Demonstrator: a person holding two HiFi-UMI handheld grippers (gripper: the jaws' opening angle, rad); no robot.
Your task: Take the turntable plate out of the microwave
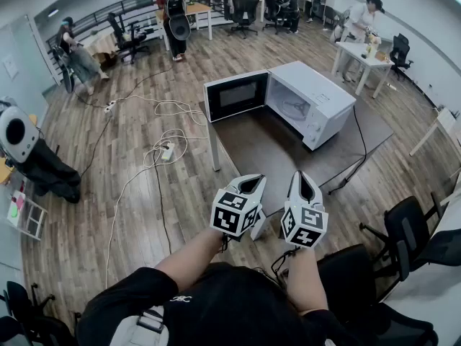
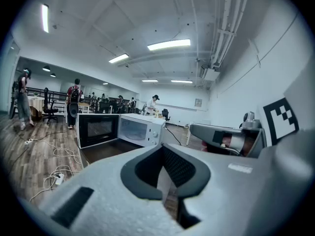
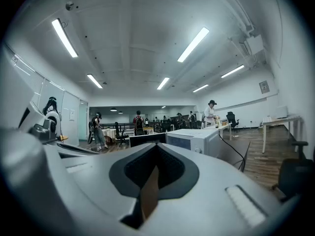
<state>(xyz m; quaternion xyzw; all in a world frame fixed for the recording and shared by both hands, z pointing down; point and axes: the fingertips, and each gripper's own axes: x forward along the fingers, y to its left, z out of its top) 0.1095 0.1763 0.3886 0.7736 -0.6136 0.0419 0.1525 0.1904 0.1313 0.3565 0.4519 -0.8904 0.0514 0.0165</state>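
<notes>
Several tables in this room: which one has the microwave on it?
The dark brown table in the foreground; the other tables are white and stand farther away.

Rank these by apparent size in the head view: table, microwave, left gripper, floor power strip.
1. table
2. microwave
3. left gripper, which looks bigger because it is near the camera
4. power strip
</notes>
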